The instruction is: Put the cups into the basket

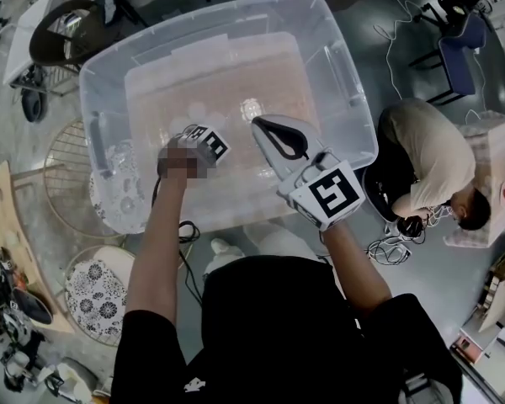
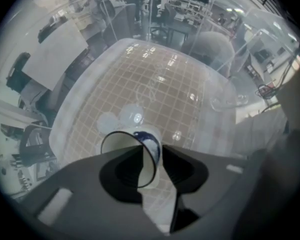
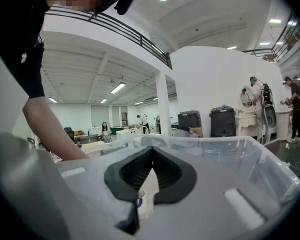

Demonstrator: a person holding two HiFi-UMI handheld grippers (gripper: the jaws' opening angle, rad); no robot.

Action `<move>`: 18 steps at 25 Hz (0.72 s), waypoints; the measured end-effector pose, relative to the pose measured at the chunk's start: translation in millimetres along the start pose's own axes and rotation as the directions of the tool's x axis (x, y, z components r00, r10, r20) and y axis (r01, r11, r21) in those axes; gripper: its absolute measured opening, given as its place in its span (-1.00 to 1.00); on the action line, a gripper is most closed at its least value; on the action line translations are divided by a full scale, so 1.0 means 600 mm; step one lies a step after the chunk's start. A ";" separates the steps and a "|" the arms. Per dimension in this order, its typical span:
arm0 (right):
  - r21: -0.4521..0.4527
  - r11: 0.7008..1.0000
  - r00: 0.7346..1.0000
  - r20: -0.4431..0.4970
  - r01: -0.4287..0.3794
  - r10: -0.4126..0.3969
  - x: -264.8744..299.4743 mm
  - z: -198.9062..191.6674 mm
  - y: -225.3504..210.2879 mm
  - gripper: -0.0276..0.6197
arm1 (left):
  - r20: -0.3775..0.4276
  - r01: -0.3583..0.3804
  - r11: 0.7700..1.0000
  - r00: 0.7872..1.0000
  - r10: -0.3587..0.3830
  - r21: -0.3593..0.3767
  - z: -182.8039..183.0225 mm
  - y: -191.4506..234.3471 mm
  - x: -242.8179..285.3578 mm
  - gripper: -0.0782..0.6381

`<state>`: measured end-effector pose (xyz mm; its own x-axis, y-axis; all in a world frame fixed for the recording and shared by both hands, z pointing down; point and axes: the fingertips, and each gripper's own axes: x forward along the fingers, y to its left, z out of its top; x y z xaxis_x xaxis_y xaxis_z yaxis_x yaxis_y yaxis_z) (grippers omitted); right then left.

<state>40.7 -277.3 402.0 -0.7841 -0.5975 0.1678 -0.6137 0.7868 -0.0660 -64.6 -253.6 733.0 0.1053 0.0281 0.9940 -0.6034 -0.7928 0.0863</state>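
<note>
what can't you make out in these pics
- Whether the left gripper presses on the white cup with blue pattern or merely brackets it: in the left gripper view, the dark jaw pads cover the contact.
- Whether the pale round shapes on the floor of the clear plastic bin are cups: in the left gripper view they are see-through and glary.
- The bin's floor in the right gripper view: the shut right gripper blocks it.

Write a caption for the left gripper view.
White cup between the left hand-held gripper's parted jaws, above a clear bin.

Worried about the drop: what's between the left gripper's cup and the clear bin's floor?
In the left gripper view nothing stands between the cup and the bin's floor; pale round pieces lie on it there.
</note>
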 end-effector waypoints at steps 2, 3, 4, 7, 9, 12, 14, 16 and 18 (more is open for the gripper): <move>-0.003 1.000 1.000 0.000 0.002 -0.002 -0.003 0.002 -0.001 -0.91 | 0.018 0.032 0.999 0.999 -0.032 -0.011 0.003 -0.008 -0.014 -0.31; -0.006 1.000 1.000 0.001 0.004 -0.004 -0.004 0.003 -0.001 -0.91 | 0.032 0.054 0.998 0.998 -0.054 -0.015 0.006 -0.014 -0.022 -0.15; -0.008 1.000 1.000 0.003 0.006 -0.006 -0.006 0.004 -0.002 -0.91 | 0.050 0.070 0.997 0.996 -0.069 -0.016 0.008 -0.020 -0.031 -0.12; -0.009 1.000 1.000 0.006 0.018 -0.018 -0.010 0.006 -0.005 -0.91 | 0.107 0.050 0.998 0.993 -0.047 -0.026 0.010 -0.019 -0.060 -0.19; -0.010 1.000 1.000 0.008 0.027 -0.027 -0.013 0.008 -0.006 -0.91 | 0.145 0.012 0.999 0.989 -0.006 -0.044 0.011 -0.005 -0.081 -0.28; -0.021 0.999 0.999 0.012 0.037 -0.037 -0.018 0.011 -0.002 -0.91 | 0.182 0.026 0.997 0.983 -0.013 -0.070 0.011 -0.004 -0.102 -0.28; -0.027 0.999 0.999 0.014 0.043 -0.042 -0.022 0.013 0.002 -0.91 | 0.221 0.005 0.997 0.975 0.012 -0.078 0.013 0.000 -0.129 -0.32; -0.030 0.998 0.999 0.014 0.049 -0.048 -0.027 0.015 0.005 -0.91 | 0.276 -0.067 0.993 0.957 0.090 -0.095 0.019 0.018 -0.179 -0.59; -0.033 0.998 0.998 0.014 0.053 -0.053 -0.031 0.017 0.010 -0.91 | 0.341 -0.111 0.984 0.928 0.152 -0.137 0.024 0.032 -0.230 -0.66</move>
<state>50.8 -262.8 388.7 -0.7517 -0.6405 0.1574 -0.6514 0.7583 -0.0249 -79.3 -281.3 596.3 0.2752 -0.3021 0.9127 -0.7136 -0.7003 -0.0167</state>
